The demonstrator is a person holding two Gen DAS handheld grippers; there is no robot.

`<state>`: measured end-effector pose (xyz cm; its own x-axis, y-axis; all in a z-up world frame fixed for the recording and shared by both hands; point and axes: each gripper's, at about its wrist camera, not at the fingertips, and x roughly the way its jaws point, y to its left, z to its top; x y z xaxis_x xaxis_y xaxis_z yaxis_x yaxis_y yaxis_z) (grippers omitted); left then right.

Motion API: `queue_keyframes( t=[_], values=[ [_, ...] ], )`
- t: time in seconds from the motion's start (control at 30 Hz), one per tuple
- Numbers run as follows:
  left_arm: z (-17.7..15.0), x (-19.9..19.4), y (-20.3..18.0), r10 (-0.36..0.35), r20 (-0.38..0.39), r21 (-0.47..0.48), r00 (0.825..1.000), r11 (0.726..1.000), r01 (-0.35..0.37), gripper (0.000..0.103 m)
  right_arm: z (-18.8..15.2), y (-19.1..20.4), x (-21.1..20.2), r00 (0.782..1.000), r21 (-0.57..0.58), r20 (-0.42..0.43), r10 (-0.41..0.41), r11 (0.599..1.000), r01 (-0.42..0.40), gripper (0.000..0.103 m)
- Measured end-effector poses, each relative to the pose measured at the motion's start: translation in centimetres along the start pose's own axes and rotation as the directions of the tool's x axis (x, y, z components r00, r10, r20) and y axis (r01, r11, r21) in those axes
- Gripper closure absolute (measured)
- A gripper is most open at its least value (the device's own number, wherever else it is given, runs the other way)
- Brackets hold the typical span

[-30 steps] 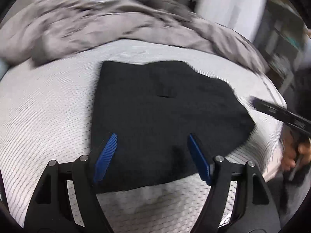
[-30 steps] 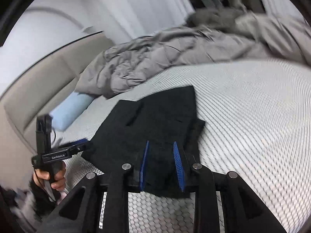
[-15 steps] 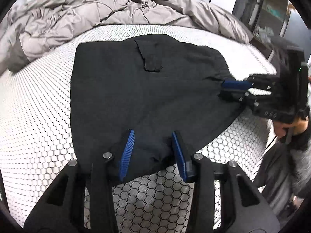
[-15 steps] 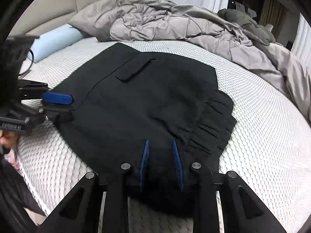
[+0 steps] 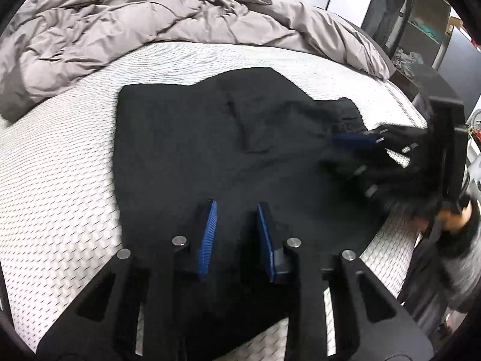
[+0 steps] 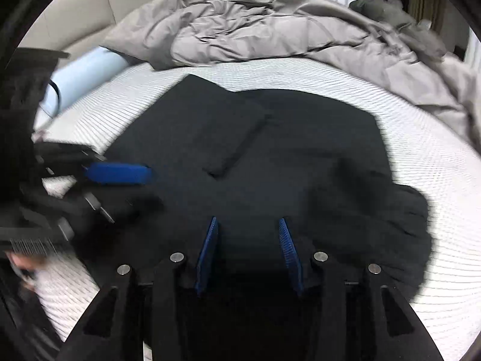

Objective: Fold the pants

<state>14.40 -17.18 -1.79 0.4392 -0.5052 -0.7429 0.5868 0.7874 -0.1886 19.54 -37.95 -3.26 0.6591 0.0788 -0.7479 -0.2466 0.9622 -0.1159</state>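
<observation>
White bedding with a small honeycomb pattern is covering the mattress [image 5: 60, 180], and the black pants [image 5: 186, 156] are lying folded on it, close to the near edge. A grey quilt [image 5: 120, 30] is lying crumpled just behind the pants, and a pale blue pillow [image 6: 87, 75] is resting to the left of the pants, against a beige headboard [image 6: 90, 15]. White curtains and dark shelves are standing beyond the quilt.

The left gripper [image 5: 236, 234] is reaching over the near edge of the pants, and its jaws are closing to a narrow gap with black cloth lying under and between them. I cannot tell if the pads are already pinching the cloth. The right gripper [image 6: 248, 252] is hovering over the other near corner of the pants, beside the gathered waistband, and its jaws are opening to a middle width; the cloth is lying below them, not clamped.

My judgement is that both grippers are pointing down at the near edge because the person is preparing the following fold there. The soft bedding is probably letting the thick cloth sink, so a pinch could take several layers or some bedding too.
</observation>
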Motion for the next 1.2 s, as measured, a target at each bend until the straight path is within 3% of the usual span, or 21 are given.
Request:
queue_keyframes(
  t=[0.03,0.07,0.23,0.3,0.4,0.5,0.57,0.7,0.8,0.9,1.03,1.2],
  values=[
    [-0.4,-0.1,0.0,0.007,-0.001,0.0,1.0,1.0,-0.007,0.077,-0.5,-0.5,-0.6,0.999,-0.015,0.006,-0.038,0.999,0.038,0.065],
    [-0.5,-0.2,0.1,0.021,0.0,0.003,1.0,1.0,-0.021,0.077,-1.3,-1.4,-1.3,1.0,-0.015,0.007,-0.026,1.0,0.026,0.067],
    [0.4,-1.1,-1.1,0.074,0.012,0.017,0.997,0.997,-0.074,0.077,-1.8,-1.8,-2.6,1.0,-0.017,0.021,-0.004,1.0,0.004,0.064],
    [1.7,-1.3,-1.7,0.052,0.047,0.026,0.998,0.998,-0.053,0.076,-0.9,-2.1,-3.3,0.995,0.031,0.054,0.088,0.996,-0.09,0.063],
    [4.6,1.4,-1.5,0.032,0.004,0.033,0.999,0.999,-0.032,0.076,1.1,-1.3,-2.9,0.99,0.058,0.07,0.124,0.99,-0.128,0.061],
    [4.5,4.3,-0.4,0.023,-0.053,0.032,0.998,0.999,-0.021,0.076,3.5,0.2,0.0,0.987,0.034,0.032,0.16,0.986,-0.161,0.061],
    [4.1,3.9,0.6,-0.008,-0.044,0.029,0.999,1.0,0.009,0.076,3.0,0.4,2.6,0.993,0.021,-0.069,0.097,0.995,-0.095,0.061],
    [3.1,2.5,1.8,0.014,-0.034,0.028,0.999,1.0,-0.013,0.076,1.2,-1.5,1.6,0.996,-0.025,-0.076,-0.039,0.999,0.038,0.061],
    [2.4,2.1,1.8,0.048,-0.032,0.033,0.998,0.998,-0.047,0.076,-0.4,-3.0,-0.1,0.998,-0.007,-0.058,0.008,1.0,-0.008,0.063],
    [2.7,1.3,1.4,0.082,-0.029,0.028,0.996,0.996,-0.081,0.076,-0.5,-2.3,-0.9,0.999,-0.035,-0.034,-0.022,0.999,0.02,0.062],
    [5.0,0.5,1.1,0.056,0.027,0.012,0.998,0.998,-0.057,0.076,1.0,-2.2,-1.7,0.997,0.044,0.023,0.08,0.996,-0.081,0.059],
    [8.8,4.7,1.4,0.12,-0.045,0.065,0.992,0.991,-0.117,0.076,5.5,-1.0,1.5,0.994,0.079,0.024,0.111,0.991,-0.112,0.058]
  ],
)
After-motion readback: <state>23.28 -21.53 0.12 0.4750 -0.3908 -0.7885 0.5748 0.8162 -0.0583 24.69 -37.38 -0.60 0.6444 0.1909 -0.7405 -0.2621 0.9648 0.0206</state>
